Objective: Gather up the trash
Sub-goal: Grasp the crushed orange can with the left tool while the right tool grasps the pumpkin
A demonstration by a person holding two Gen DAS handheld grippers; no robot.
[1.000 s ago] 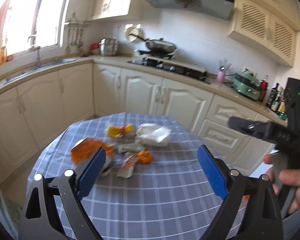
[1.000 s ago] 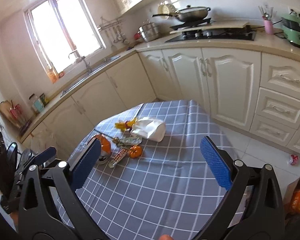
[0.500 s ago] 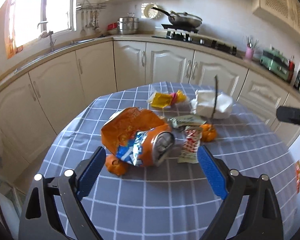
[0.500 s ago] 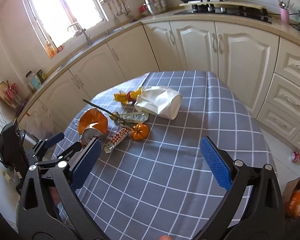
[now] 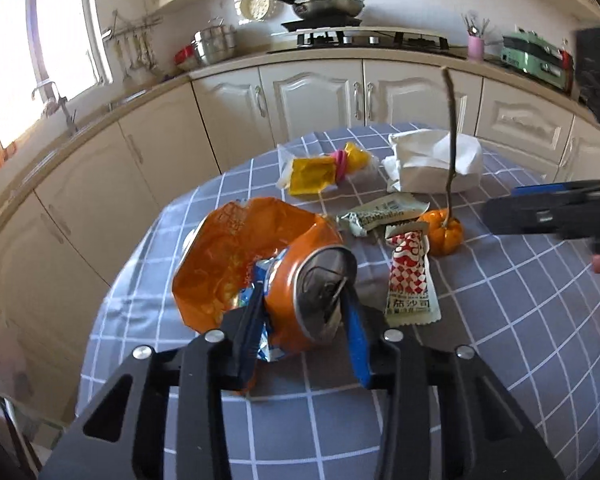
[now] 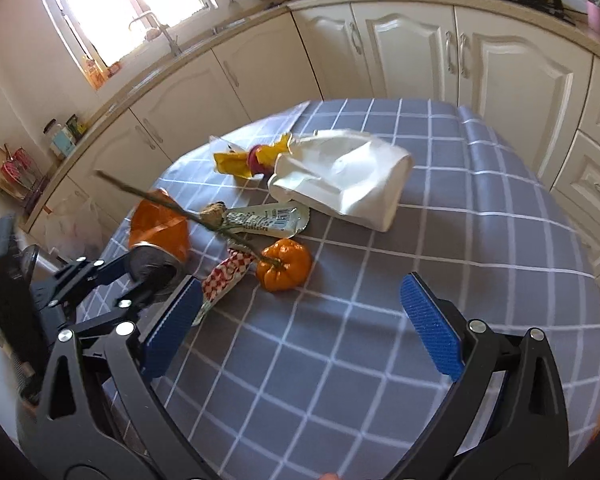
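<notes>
My left gripper is angled down at the table, jaws just closed in on the crushed can, pads pressing both its sides. My right gripper hangs spread wide and empty, the little pumpkin just ahead between its fingers.

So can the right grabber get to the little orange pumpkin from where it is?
Probably yes. The right gripper hangs open just short of the little pumpkin, with only bare tablecloth between. The pumpkin's long twig stem leans away, and the left gripper is busy squeezing the crushed can.
</notes>
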